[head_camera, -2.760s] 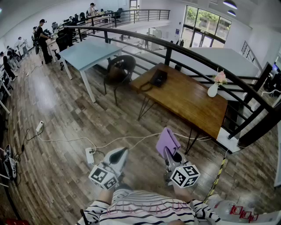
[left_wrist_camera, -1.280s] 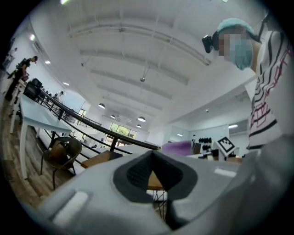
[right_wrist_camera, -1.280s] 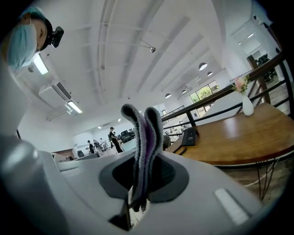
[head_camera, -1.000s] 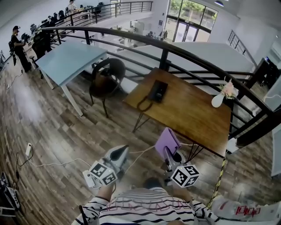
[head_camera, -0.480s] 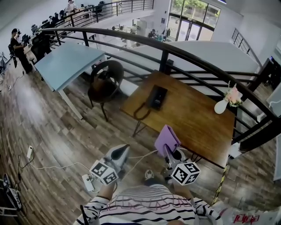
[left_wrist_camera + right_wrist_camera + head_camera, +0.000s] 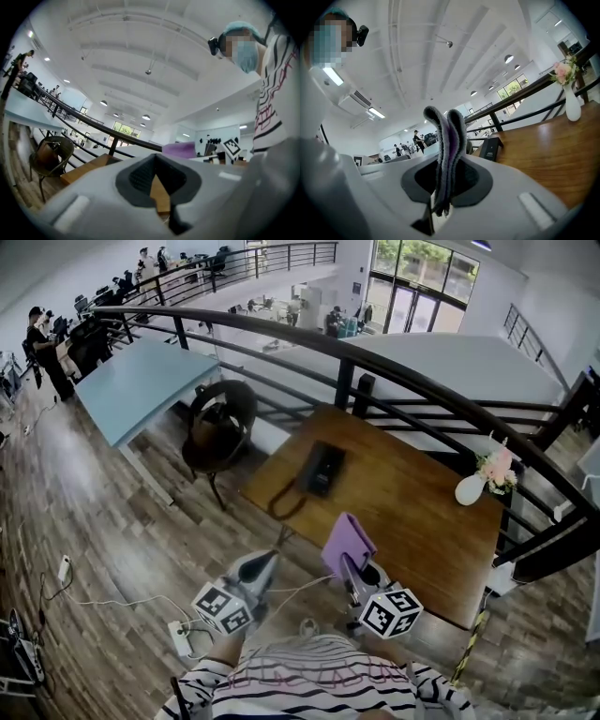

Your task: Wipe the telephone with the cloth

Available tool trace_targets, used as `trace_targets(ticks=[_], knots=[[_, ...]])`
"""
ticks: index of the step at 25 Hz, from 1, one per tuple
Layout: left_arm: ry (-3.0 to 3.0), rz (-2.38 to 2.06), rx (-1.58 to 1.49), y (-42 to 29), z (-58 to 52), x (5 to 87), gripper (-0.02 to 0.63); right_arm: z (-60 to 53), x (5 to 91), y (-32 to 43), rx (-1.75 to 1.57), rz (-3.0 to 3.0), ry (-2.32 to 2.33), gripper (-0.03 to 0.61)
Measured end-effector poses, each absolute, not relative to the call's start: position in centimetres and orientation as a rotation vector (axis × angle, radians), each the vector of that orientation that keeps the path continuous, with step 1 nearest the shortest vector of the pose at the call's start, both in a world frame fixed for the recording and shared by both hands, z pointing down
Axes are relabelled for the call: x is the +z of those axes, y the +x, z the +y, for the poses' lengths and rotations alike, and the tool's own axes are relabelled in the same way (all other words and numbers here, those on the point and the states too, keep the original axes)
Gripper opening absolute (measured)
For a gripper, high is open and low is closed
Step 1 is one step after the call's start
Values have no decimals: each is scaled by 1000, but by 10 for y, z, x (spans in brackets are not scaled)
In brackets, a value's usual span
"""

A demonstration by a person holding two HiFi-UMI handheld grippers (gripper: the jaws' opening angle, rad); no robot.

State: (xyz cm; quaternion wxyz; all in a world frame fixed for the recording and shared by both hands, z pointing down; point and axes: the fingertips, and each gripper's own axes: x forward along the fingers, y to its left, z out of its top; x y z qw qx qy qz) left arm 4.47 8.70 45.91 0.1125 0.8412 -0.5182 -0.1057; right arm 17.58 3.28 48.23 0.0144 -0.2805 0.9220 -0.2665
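Observation:
A black telephone [image 6: 321, 468] with a looped cord [image 6: 284, 502] lies on the left part of a brown wooden table [image 6: 412, 512]. My right gripper [image 6: 352, 563] is shut on a folded purple cloth [image 6: 346, 540], which stands up just over the table's near edge, short of the telephone. In the right gripper view the cloth [image 6: 447, 138] sticks up between the jaws, with the telephone [image 6: 490, 149] beyond it. My left gripper [image 6: 260, 563] hangs shut and empty over the floor, left of the table. In the left gripper view its tips [image 6: 157, 164] meet, and the cloth [image 6: 178, 150] shows behind.
A white vase with pink flowers [image 6: 473, 486] stands at the table's right end. A black curved railing [image 6: 375, 367] runs behind the table. A dark chair [image 6: 217, 427] and a pale blue table [image 6: 141, 381] stand to the left. Cables and a power strip [image 6: 178, 638] lie on the floor.
The view has come closer to the wooden table, and the cloth now reaches its near edge. Both grippers keep their pose, and the right one still holds the cloth.

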Motion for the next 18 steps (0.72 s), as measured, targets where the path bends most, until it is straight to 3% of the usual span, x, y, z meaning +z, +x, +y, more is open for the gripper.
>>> trace_targets(ticks=[7, 18], knots=[[2442, -1530, -305, 50, 45, 464, 2, -5, 491, 177, -875, 2904, -837, 37], [2438, -1464, -323, -1, -36, 480, 2, -74, 500, 128, -879, 2890, -894, 37]])
